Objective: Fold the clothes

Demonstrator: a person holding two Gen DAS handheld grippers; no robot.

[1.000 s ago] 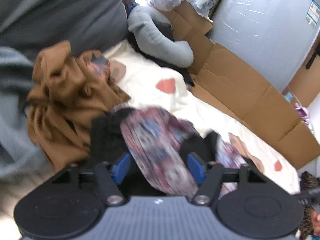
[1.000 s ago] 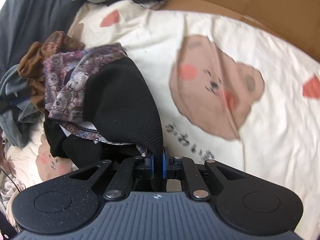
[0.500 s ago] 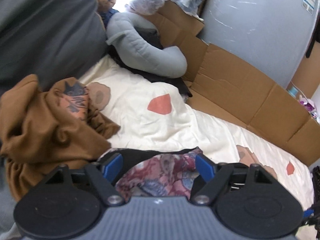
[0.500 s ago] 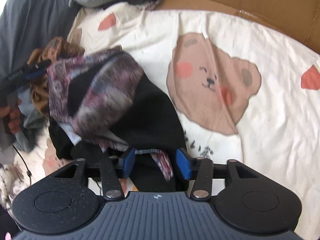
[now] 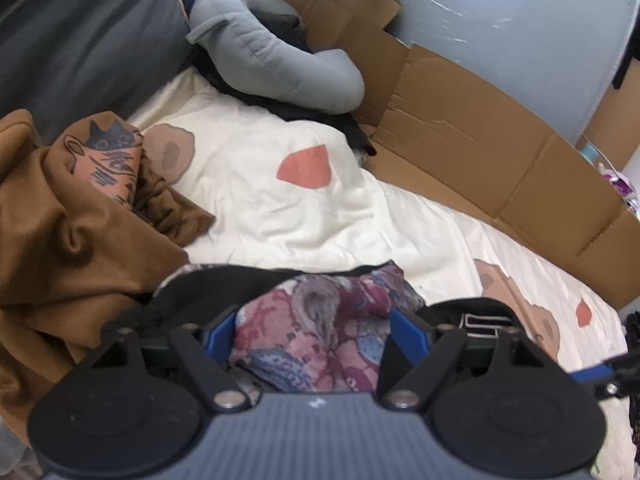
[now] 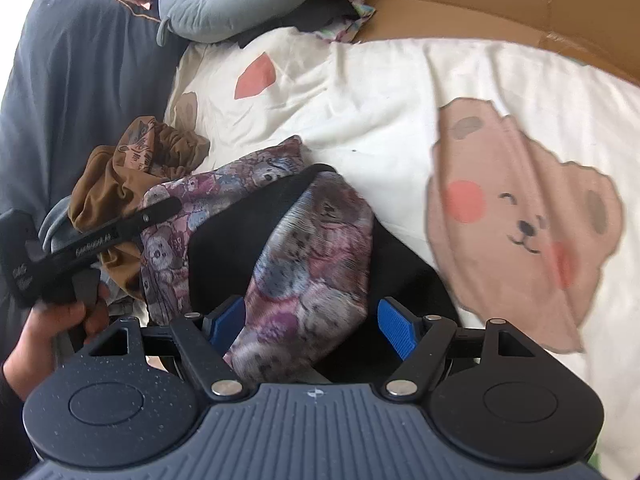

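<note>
A black garment with a purple bear-patterned lining (image 6: 312, 248) lies crumpled on the cream bear-print blanket (image 6: 380, 100). My right gripper (image 6: 312, 326) hovers over its near end with the jaws opening. The patterned fold lies between the blue pads, unpressed. My left gripper (image 5: 313, 338) stands wide over the other end of the same garment (image 5: 332, 316). Its jaws are closing slightly and do not pinch the cloth between them. In the right wrist view a hand (image 6: 44, 332) holds the left gripper, whose black fingers (image 6: 120, 228) reach over the garment.
A crumpled brown garment with a cat print (image 5: 72, 248) lies left of the black one. A grey neck pillow (image 5: 272, 60) and a dark grey cushion (image 5: 80, 32) sit at the head. Flattened cardboard (image 5: 500, 160) lines the far side against a wall.
My right gripper went from shut on the black cloth to open, and the patterned fold dropped onto the bed. My left gripper came down lower over the garment.
</note>
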